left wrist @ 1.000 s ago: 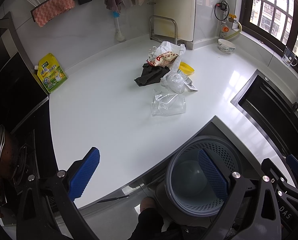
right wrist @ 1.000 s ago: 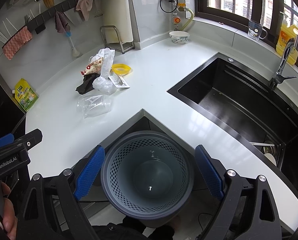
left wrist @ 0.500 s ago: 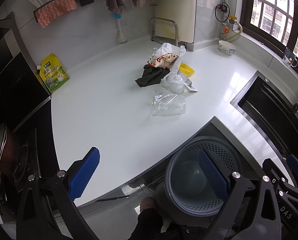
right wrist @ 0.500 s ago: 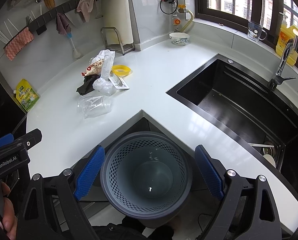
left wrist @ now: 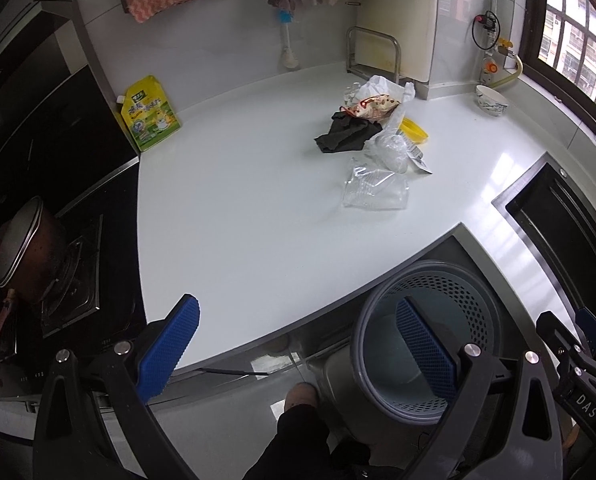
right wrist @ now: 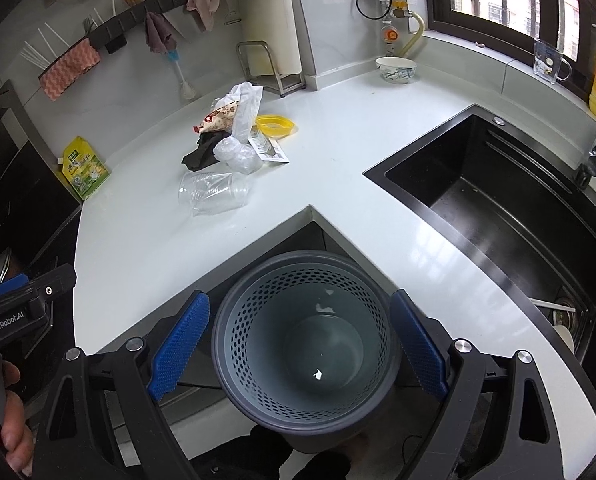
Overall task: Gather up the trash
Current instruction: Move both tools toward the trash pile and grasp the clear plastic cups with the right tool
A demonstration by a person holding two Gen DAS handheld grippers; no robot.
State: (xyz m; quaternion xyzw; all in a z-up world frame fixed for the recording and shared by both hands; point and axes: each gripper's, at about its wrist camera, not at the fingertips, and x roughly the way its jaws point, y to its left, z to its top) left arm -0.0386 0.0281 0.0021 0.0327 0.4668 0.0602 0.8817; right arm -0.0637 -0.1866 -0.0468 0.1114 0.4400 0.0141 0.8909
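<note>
Collecting has not begun: the trash pile [left wrist: 372,136] lies on the bench [left wrist: 238,216] at 12 o'clock, well apart from both tools. The bin [right wrist: 304,344] stands below the bench edge, nearly bare. Left tool [left wrist: 298,356] and right tool [right wrist: 298,354] gape wide, gripping nothing. Next, I judge, reach for the cup [left wrist: 376,194], the nearest piece.

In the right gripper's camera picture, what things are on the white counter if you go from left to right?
Yellow pouch → clear cup → yellow lid → bowl → black sink.
</note>
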